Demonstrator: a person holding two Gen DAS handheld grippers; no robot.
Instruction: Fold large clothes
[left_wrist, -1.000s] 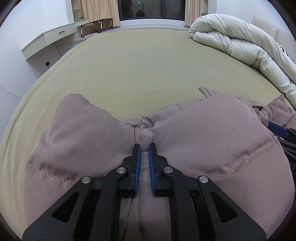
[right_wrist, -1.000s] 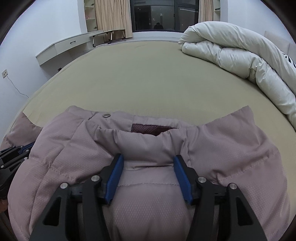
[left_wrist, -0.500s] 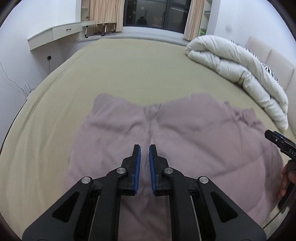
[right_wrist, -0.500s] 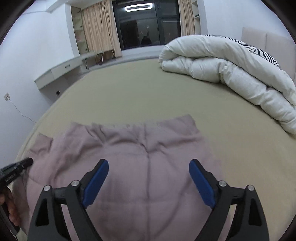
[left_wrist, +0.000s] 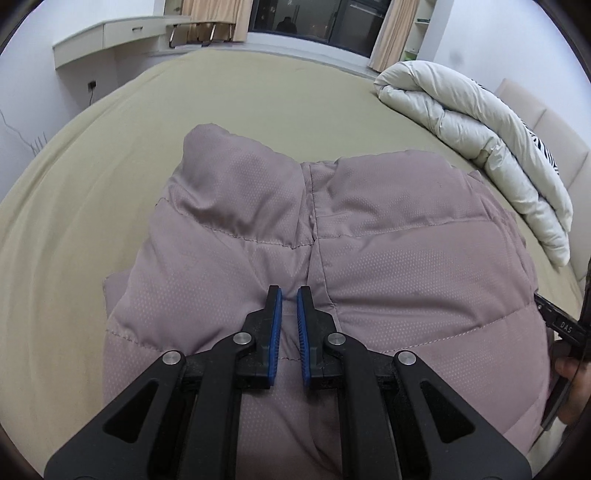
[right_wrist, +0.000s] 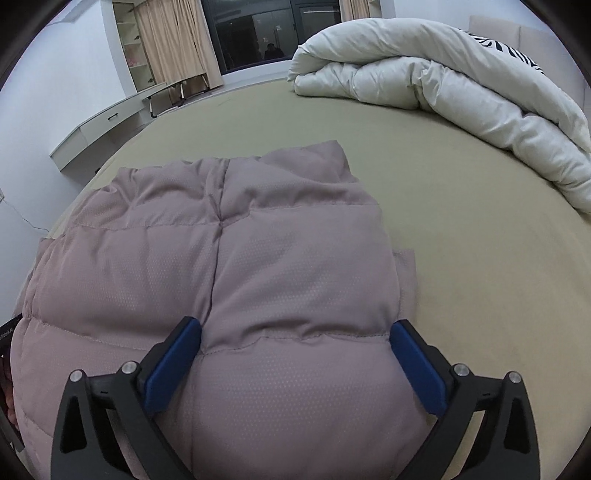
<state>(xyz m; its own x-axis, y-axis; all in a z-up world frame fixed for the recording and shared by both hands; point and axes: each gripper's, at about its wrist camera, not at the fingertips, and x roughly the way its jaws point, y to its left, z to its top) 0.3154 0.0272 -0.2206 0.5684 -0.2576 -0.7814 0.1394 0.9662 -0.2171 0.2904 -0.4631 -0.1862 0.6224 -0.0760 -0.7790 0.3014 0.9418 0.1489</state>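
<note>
While the mauve puffer jacket (left_wrist: 369, 258) lies folded into a thick bundle near the front edge of the bed (left_wrist: 258, 103), both grippers hover low over it; the garment's quilted panels face up, a central seam runs away from the cameras, and a flatter layer of the same fabric pokes out from under the bundle at its sides. Over the seam, the left gripper (left_wrist: 289, 295) has its blue pads nearly together with only a narrow slit between them; no fabric shows in that slit, so the jaws are almost pressed together on nothing. Seen from the right wrist, the right gripper (right_wrist: 295, 332) has its jaws spread wide, one blue pad (right_wrist: 173, 365) beside the seam and the other at the jacket's right border, with a puffed section of the jacket (right_wrist: 295, 266) bulging between them; whether the pads touch the cloth I cannot tell. At the far right corner of the bed, a white duvet (left_wrist: 480, 129) sits rolled in a heap, well apart from the jacket; beyond the far edge stand a wall-mounted desk (left_wrist: 110, 33), beige curtains (right_wrist: 173, 40) and a dark window (right_wrist: 269, 33).
</note>
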